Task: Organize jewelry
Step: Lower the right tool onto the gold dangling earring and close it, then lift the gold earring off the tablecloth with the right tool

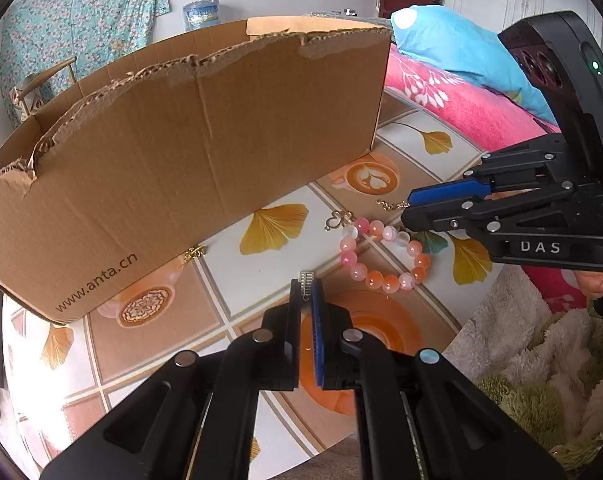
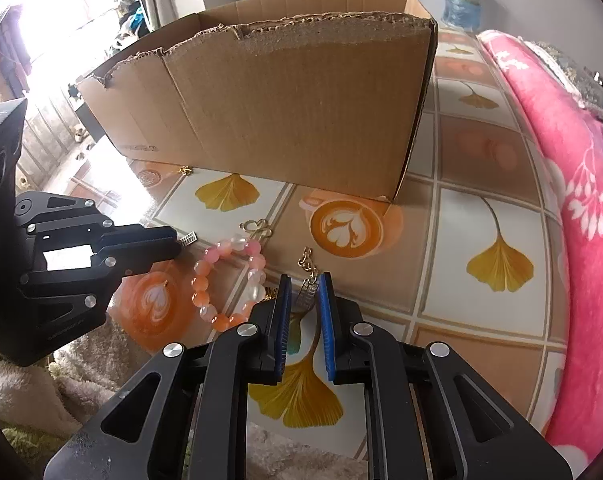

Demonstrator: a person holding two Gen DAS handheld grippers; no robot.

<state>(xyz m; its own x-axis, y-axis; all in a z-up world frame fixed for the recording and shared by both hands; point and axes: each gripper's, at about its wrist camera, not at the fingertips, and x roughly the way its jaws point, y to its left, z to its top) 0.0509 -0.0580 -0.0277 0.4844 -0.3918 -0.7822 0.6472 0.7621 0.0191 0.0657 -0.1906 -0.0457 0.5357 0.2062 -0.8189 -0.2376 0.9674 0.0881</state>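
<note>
My left gripper (image 1: 306, 294) is shut on a small silver rhinestone piece (image 1: 306, 280) that sticks out past its tips, just above the tablecloth. The right wrist view shows the same gripper (image 2: 179, 240) and piece (image 2: 189, 238) at the left. My right gripper (image 2: 304, 292) stands narrowly open around a second silver piece (image 2: 308, 295), whose gold chain (image 2: 305, 262) trails forward on the cloth. The piece touches the right pad, and a slim gap shows at the left pad. A pink and orange bead bracelet (image 1: 381, 256) (image 2: 229, 280) lies between the two grippers.
A torn cardboard box (image 1: 181, 152) (image 2: 281, 112) stands open-topped behind the jewelry. A gold clasp piece (image 1: 337, 220) (image 2: 257, 227) lies beyond the bracelet, and another gold bit (image 1: 193, 254) by the box's foot. A pink blanket (image 2: 581, 200) borders the right and fluffy fabric (image 1: 521, 340) the near side.
</note>
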